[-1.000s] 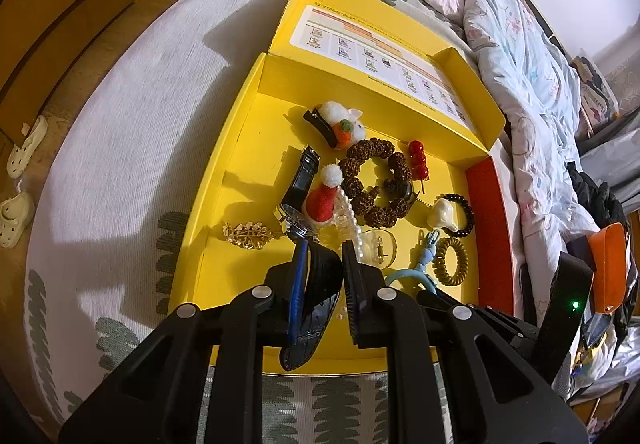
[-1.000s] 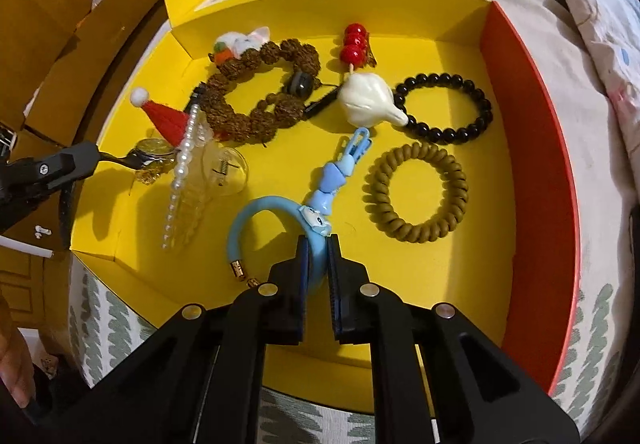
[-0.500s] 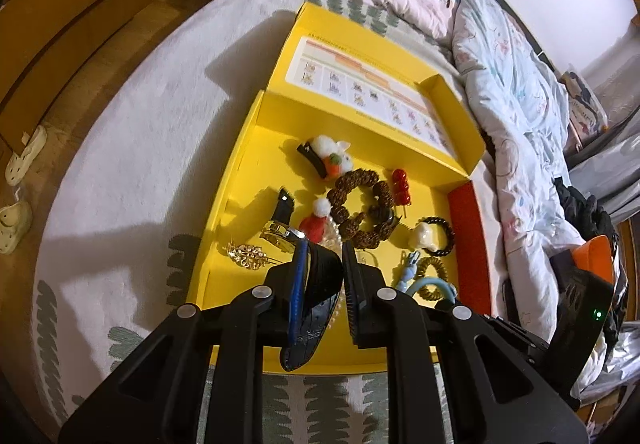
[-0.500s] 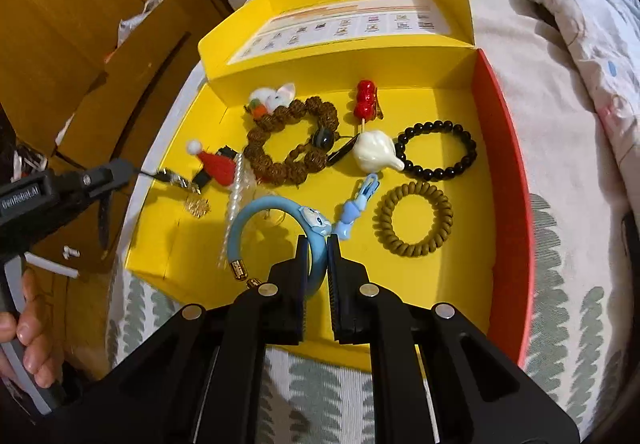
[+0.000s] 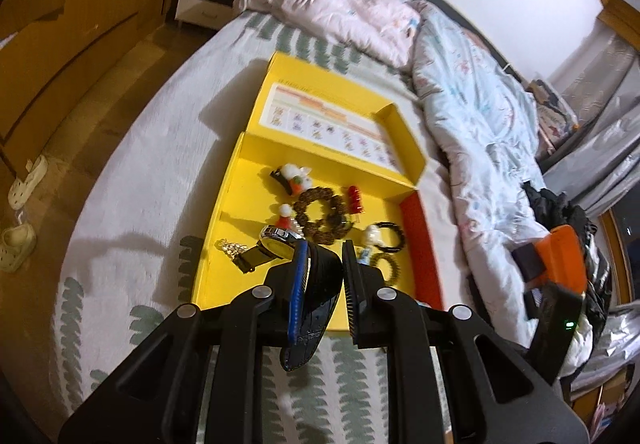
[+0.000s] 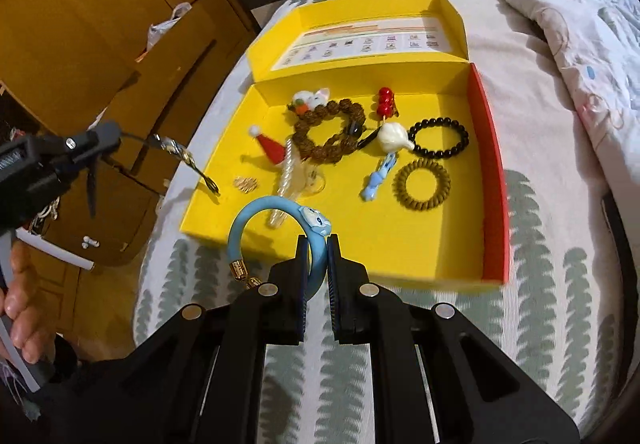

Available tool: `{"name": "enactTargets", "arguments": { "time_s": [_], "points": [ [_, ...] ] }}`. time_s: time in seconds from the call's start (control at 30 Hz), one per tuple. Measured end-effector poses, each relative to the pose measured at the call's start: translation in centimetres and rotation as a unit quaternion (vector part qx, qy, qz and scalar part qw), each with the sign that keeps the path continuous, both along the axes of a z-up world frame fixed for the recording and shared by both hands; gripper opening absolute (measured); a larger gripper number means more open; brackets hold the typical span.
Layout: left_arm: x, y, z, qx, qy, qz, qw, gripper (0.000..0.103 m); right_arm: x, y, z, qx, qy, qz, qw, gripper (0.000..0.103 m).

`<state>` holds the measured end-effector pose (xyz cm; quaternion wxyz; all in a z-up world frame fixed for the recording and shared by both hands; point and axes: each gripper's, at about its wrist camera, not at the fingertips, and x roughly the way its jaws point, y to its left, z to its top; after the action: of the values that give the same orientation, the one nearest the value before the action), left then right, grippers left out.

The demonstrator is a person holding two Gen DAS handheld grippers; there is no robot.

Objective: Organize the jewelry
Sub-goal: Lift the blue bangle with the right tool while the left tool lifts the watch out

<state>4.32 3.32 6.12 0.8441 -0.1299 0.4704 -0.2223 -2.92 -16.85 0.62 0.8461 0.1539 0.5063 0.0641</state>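
Note:
A yellow box (image 5: pixel 224 212) (image 6: pixel 400 244) lies open on the bed with jewelry inside. My left gripper (image 5: pixel 324 264) is shut on a wristwatch (image 5: pixel 276 240) by its dark strap and holds it lifted over the box's near left corner; the watch also shows hanging in the right wrist view (image 6: pixel 176 148). My right gripper (image 6: pixel 318 244) is shut on a blue cartoon bracelet (image 6: pixel 272 212), lifted above the box's near edge. In the box lie a brown bead bracelet (image 6: pixel 328 132), a black bead bracelet (image 6: pixel 440 136), a coil hair tie (image 6: pixel 422 184), a blue clip (image 6: pixel 378 180) and a santa-hat clip (image 6: pixel 270 146).
The box's lid (image 6: pixel 360 40) lies open at the far side. A red wall (image 6: pixel 492 172) closes the box's right side. Crumpled quilts (image 5: pixel 480 92) lie on the bed to the right. Wooden cupboards (image 6: pixel 80 24) stand left of the bed. Slippers (image 5: pixel 20 212) lie on the floor.
Both grippers have risen and pulled back from the box. The watch has come up out of the box with the left gripper, and the blue bracelet with the right.

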Motion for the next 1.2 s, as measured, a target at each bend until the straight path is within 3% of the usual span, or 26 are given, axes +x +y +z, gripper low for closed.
{"name": "enactTargets", "arguments": {
  "time_s": [0.2,0.33,0.73,1.2],
  "points": [
    [-4.1,0.2,2.3,-0.011,-0.022,-0.021,0.9995,0.018,-3.4,1.0,0.5,0.008,0.004,0.013,1.0,0.011],
    [-6.7,0.0,2.2,-0.015,-0.021,-0.039,0.9989,0.018,-5.2,1.1,-1.4,0.003,0.028,0.011,1.0,0.011],
    [-10.7,-3.9,-2.9,-0.004,0.027,-0.104,0.9942,0.018,-6.0,-0.7,-6.3,0.001,0.078,-0.005,0.997,0.011],
    [-8.2,-0.5,-9.9,0.067,0.078,-0.066,0.9925,0.018,-3.5,-1.0,-10.1,-0.022,0.113,-0.008,0.993,0.011]
  ]
}}
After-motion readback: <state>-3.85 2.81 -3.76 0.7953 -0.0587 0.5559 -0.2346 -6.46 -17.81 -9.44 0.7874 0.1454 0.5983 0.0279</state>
